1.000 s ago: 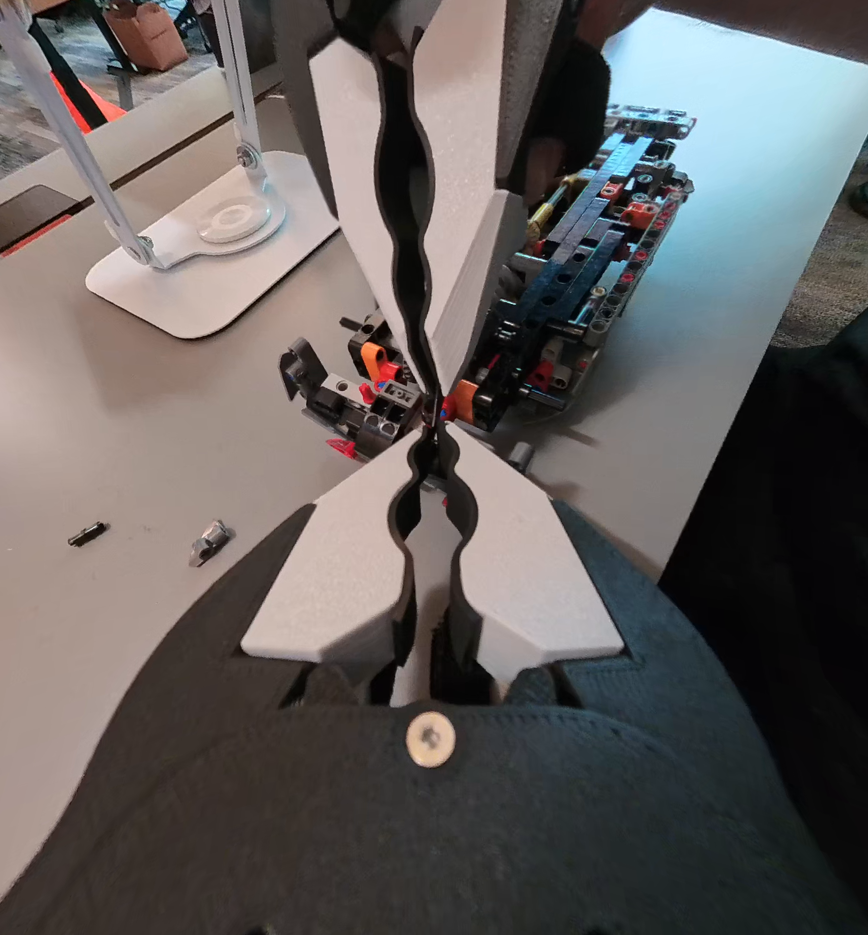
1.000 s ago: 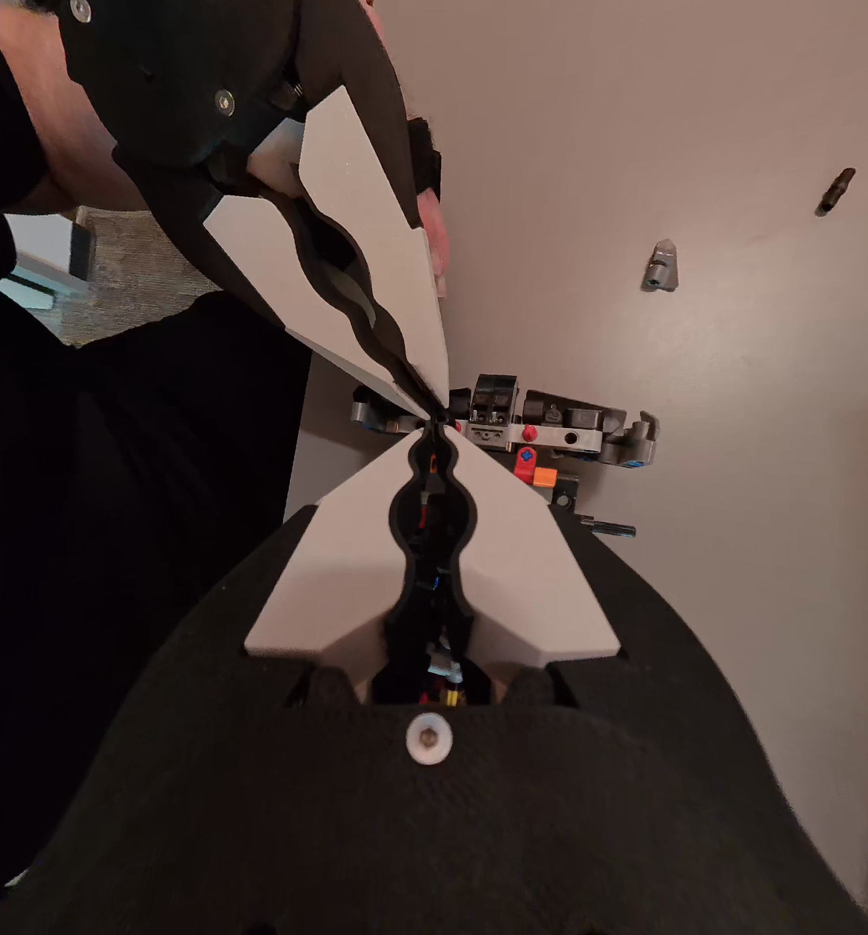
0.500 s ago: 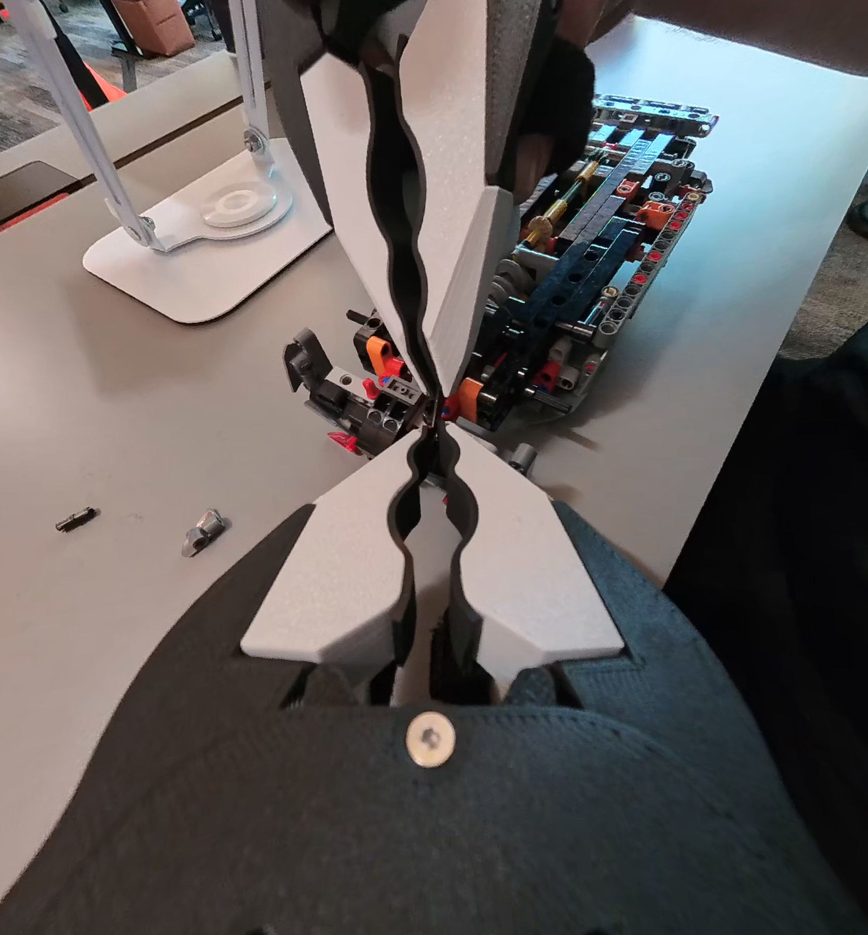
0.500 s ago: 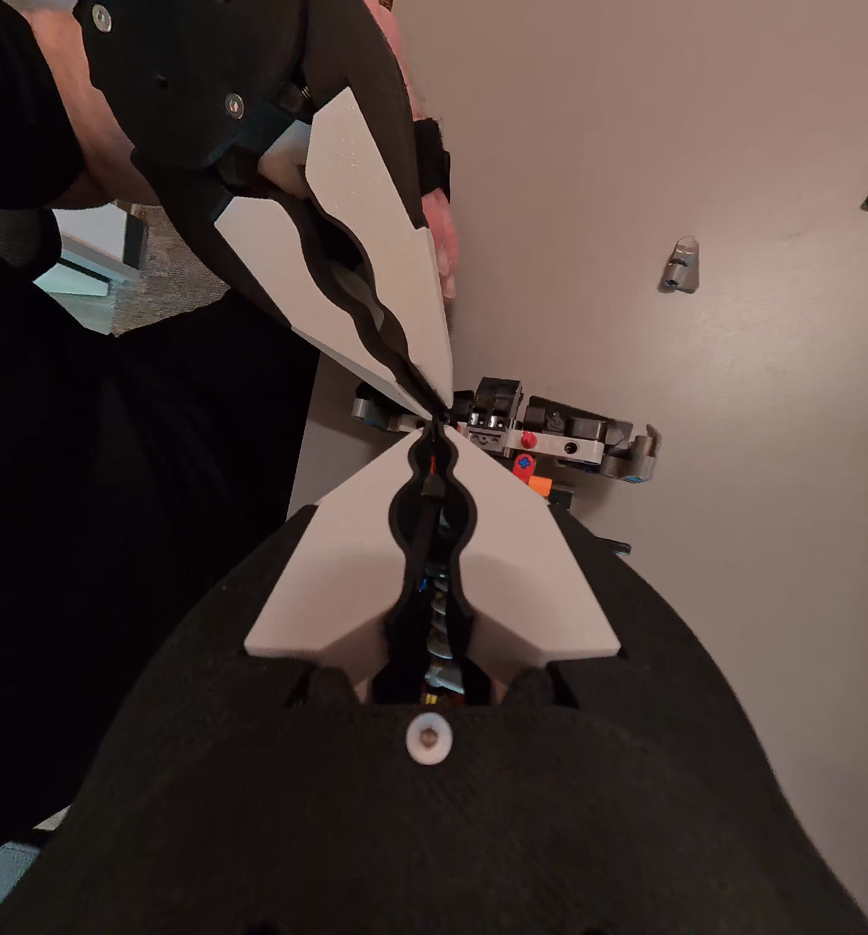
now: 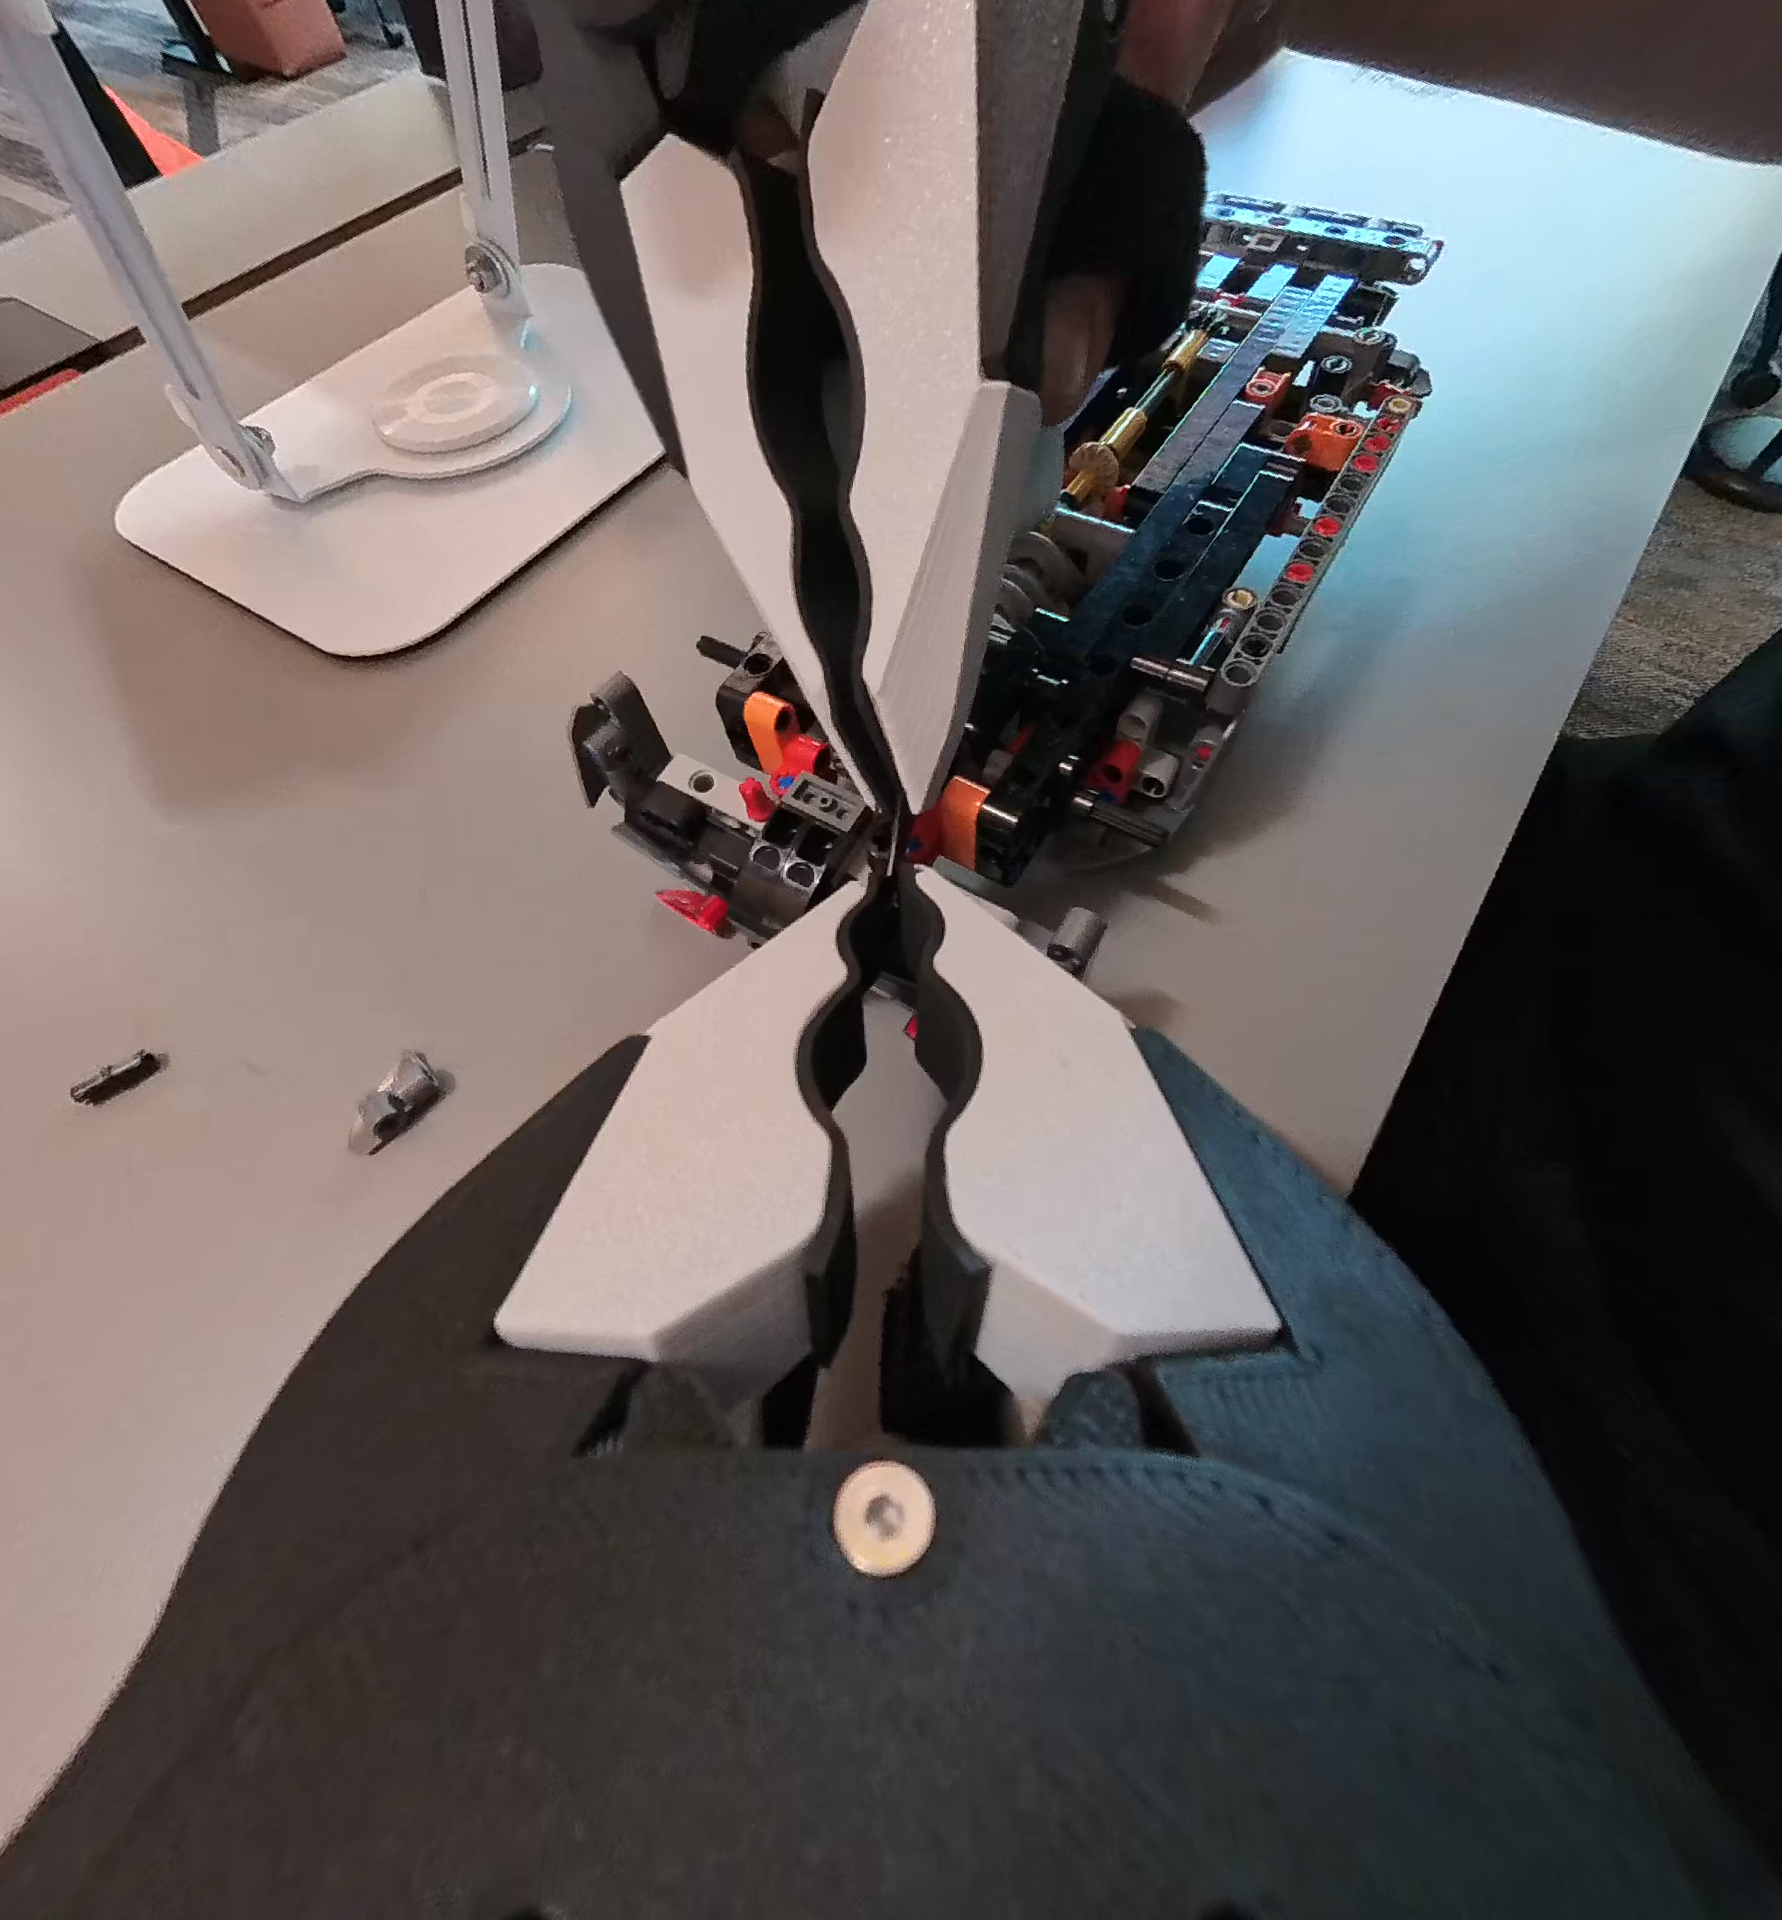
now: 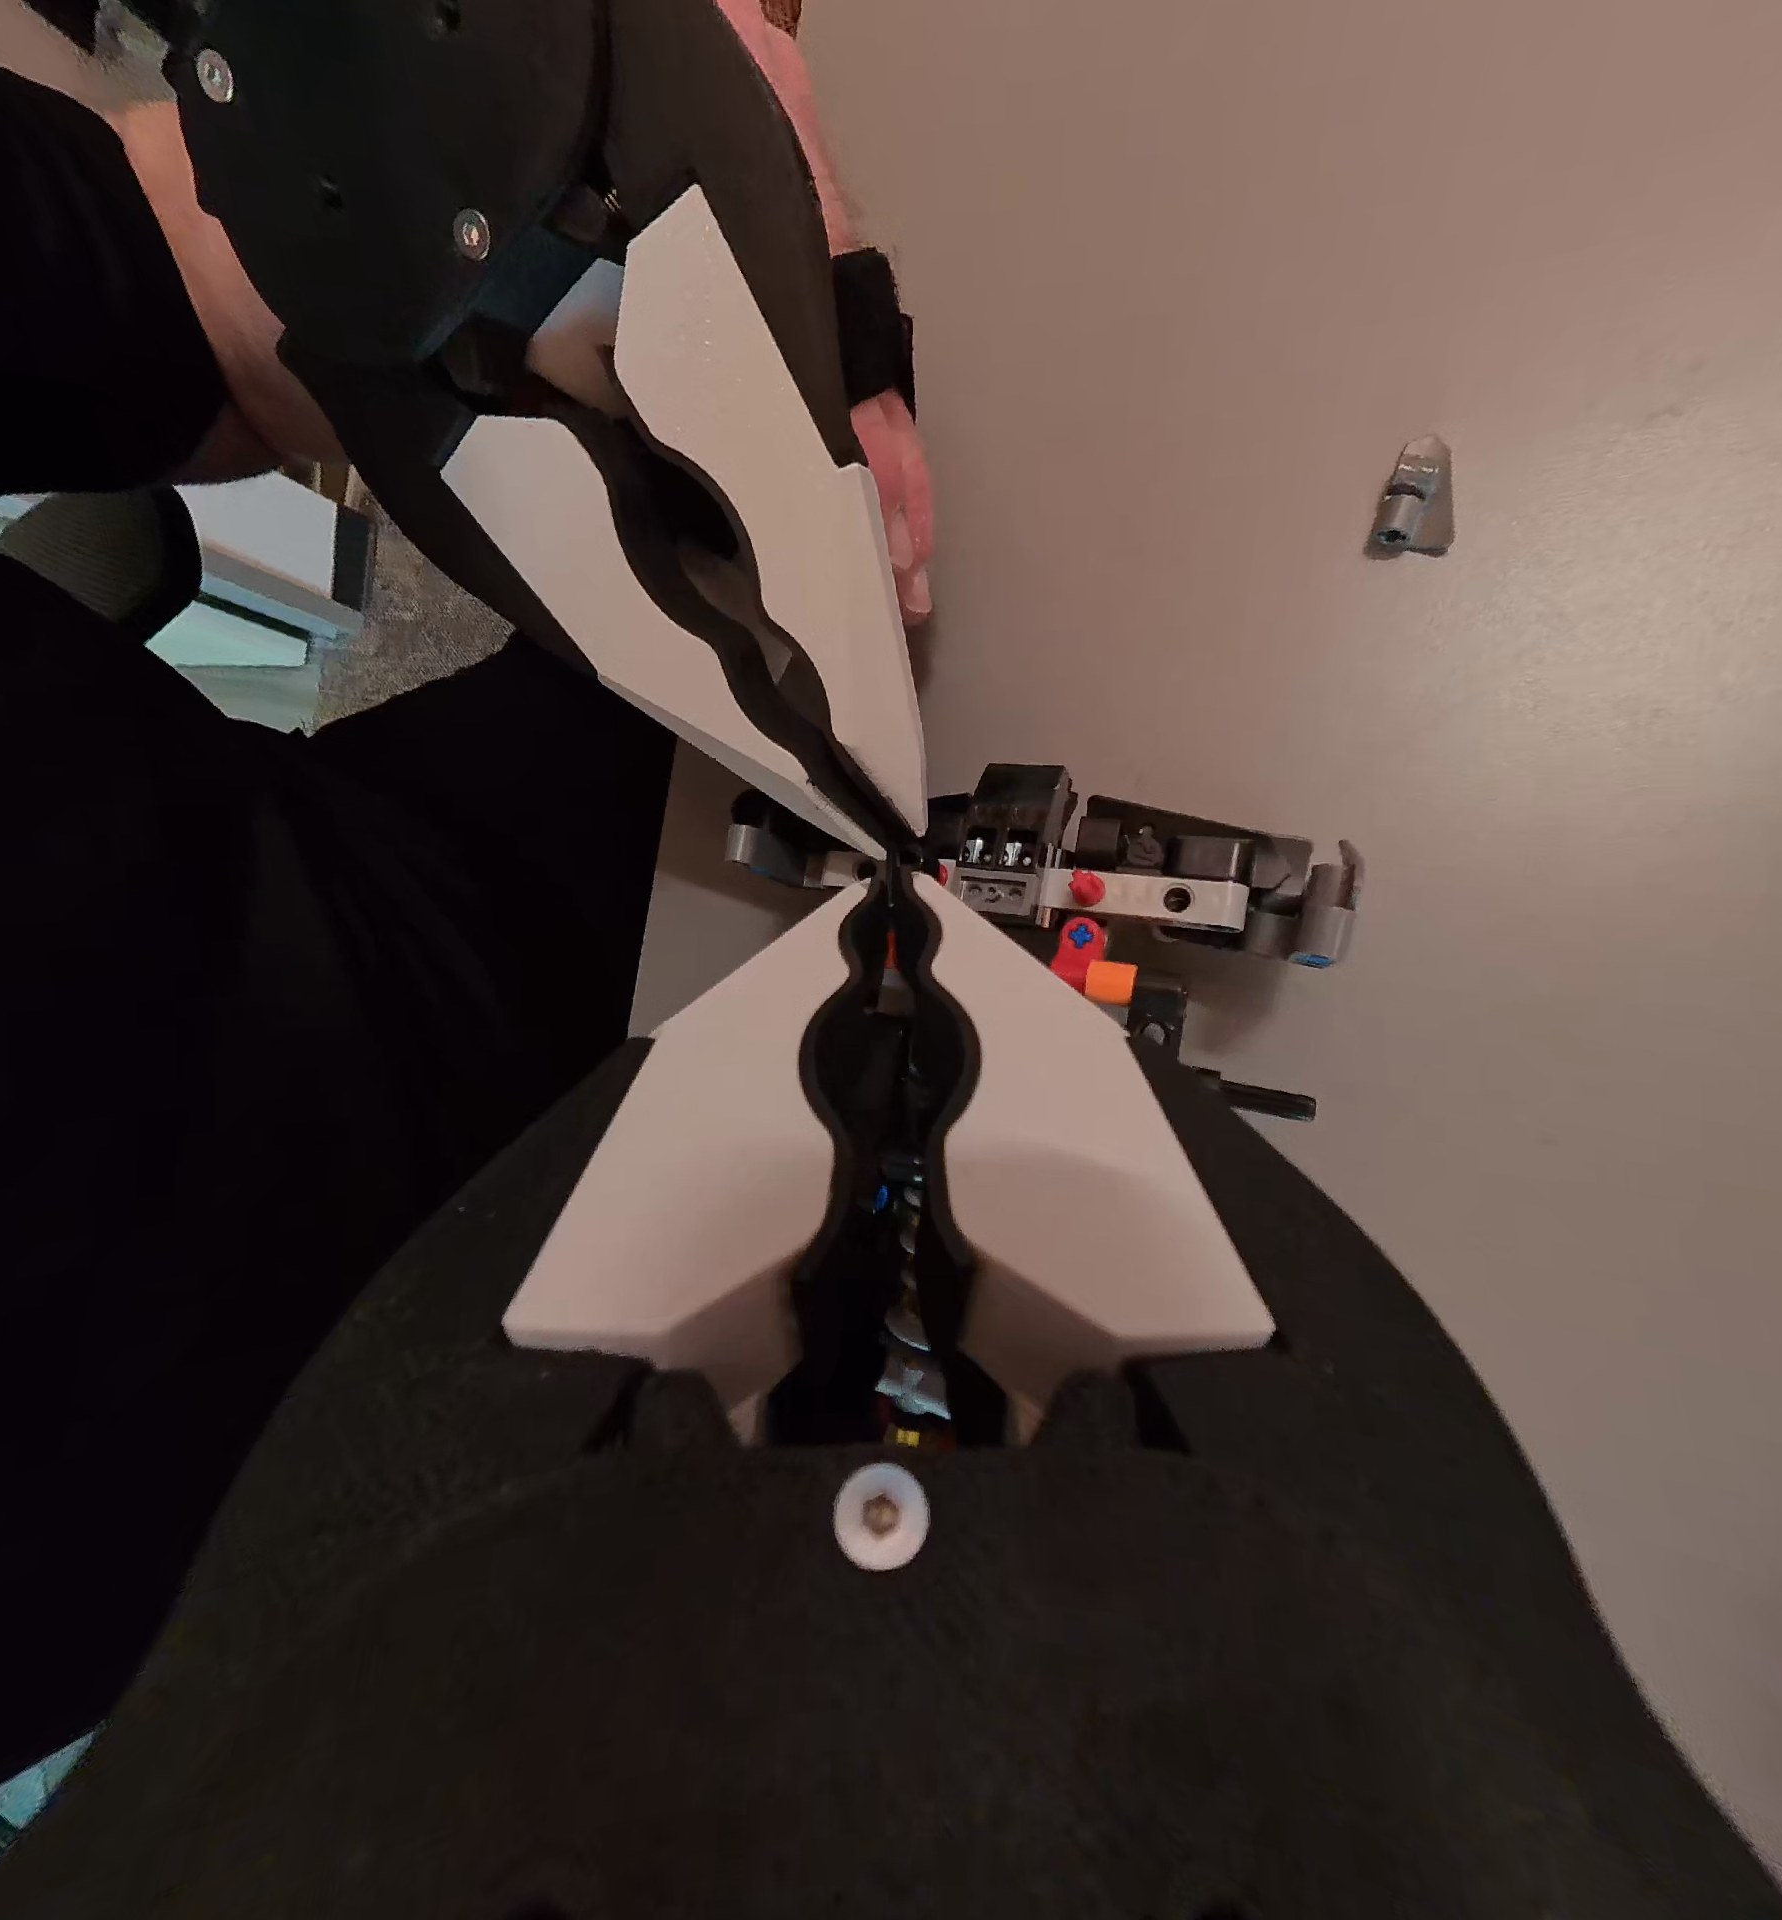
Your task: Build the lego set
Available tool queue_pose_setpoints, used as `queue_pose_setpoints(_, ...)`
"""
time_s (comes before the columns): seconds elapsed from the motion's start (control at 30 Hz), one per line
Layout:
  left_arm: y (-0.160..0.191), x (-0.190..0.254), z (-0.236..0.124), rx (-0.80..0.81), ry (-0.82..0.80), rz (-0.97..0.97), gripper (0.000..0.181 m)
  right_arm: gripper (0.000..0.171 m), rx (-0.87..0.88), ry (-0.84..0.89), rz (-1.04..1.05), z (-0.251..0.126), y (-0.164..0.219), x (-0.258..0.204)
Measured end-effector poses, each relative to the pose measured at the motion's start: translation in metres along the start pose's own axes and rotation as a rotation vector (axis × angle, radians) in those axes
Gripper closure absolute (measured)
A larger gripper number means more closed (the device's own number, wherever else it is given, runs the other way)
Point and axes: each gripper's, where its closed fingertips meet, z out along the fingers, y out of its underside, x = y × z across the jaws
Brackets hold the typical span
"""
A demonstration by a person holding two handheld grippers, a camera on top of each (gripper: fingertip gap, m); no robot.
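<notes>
Centrally, the lego chassis (image 5: 1157, 582) is seen lying on the grey desk (image 5: 191, 831), close to its near edge, with a smaller black and grey front assembly (image 5: 721, 800) joined at its near end. No containers are visible in either view.

The left gripper (image 5: 892, 883) and the right gripper (image 5: 892, 821) are brought tip to tip at that joint. Both pairs of jaws are drawn narrow, almost together, and something small and dark is pinched where the tips meet; what exactly is held cannot be told.

Only in the left wrist view are the long chassis with its dark blue beams, gold axle parts and red pins shown, along with a white stand base (image 5: 367, 488) farther back on the desk. A small black pin (image 5: 116, 1075) and a loose grey connector (image 5: 396, 1099) are seen lying apart from the model.

In the right wrist view the front assembly (image 6: 1126, 883) is seen from the other side, the chassis being mostly hidden beneath the right gripper (image 6: 892, 888). The left gripper (image 6: 897, 831) is shown with the hand (image 6: 892, 488) behind it, and the grey connector (image 6: 1412, 499) lies beyond.
</notes>
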Motion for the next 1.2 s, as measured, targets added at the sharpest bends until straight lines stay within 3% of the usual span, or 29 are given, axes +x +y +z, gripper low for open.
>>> queue_pose_setpoints(0.03,0.0,-0.0001,0.0001,-0.002,0.003,0.001,0.181,0.171,0.007,-0.002,0.011,-0.0001,-0.0002,0.0002)
queue_pose_setpoints(0.97,0.0034,0.0005,0.0039,-0.062,0.161,-0.027,0.181,0.171,0.082,0.029,0.088,0.0026,0.0034,0.0033)
queue_pose_setpoints(1.2,0.001,-0.0036,0.0014,0.004,0.055,-0.042,0.174,0.171,0.142,0.052,0.046,0.0021,0.0016,0.0022)
